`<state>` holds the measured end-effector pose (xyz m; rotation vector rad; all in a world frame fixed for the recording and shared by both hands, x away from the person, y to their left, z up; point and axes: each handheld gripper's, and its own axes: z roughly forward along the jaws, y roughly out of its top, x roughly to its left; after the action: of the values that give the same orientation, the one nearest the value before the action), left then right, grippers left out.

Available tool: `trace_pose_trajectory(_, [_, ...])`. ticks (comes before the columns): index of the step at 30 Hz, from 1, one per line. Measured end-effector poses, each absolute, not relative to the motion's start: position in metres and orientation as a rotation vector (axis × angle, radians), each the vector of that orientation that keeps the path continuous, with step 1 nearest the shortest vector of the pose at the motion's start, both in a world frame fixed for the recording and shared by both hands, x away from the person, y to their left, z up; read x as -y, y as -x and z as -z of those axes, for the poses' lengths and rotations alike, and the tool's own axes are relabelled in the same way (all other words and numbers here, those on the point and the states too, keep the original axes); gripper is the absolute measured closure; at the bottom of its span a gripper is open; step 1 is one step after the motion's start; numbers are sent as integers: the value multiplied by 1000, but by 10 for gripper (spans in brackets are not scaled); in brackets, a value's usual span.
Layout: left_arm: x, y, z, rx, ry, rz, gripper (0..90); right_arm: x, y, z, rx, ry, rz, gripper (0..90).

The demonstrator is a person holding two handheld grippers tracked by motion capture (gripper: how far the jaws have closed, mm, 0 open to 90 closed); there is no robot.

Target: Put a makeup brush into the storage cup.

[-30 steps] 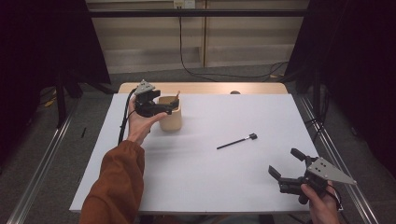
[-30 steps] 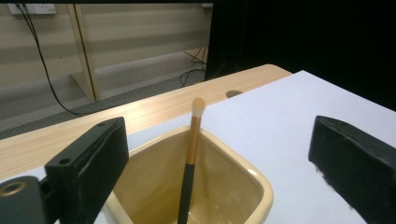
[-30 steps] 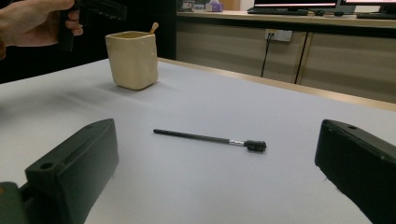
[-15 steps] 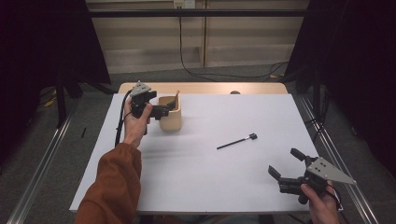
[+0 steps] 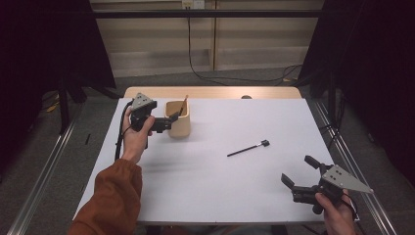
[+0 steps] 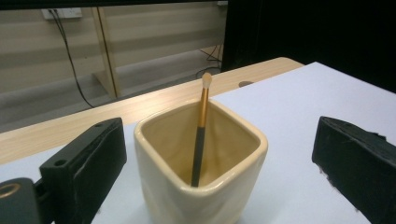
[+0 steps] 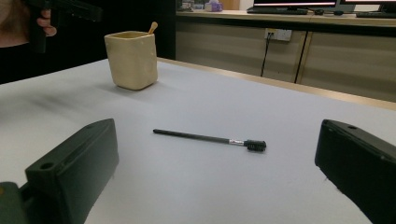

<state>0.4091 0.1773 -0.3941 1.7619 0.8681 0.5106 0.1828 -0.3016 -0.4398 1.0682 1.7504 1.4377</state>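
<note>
Left claw gapes beside cream cup near the worktop far edge; right claw open; spoolie brush on bare centre; no writing visible.

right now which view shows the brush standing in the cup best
The left gripper view: the brush fills the cup close up. The high view shows a thin tilted handle; the right gripper view just its tip.

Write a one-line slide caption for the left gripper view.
Open left gripper faces a cream square cup holding one upright gold-and-black brush on the white table.
</note>
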Motion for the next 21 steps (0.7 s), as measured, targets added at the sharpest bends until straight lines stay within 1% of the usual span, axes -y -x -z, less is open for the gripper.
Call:
trace_pose_trajectory(8, [-183, -391, 393, -859, -1774, -534, 16, 301, -183, 440, -1750, -1068, -1439, 0])
trace_pose_trajectory(21, [-196, -359, 401, -851, -1752, -519, 16, 302, -183, 440, -1750, -1069, -1437, 0])
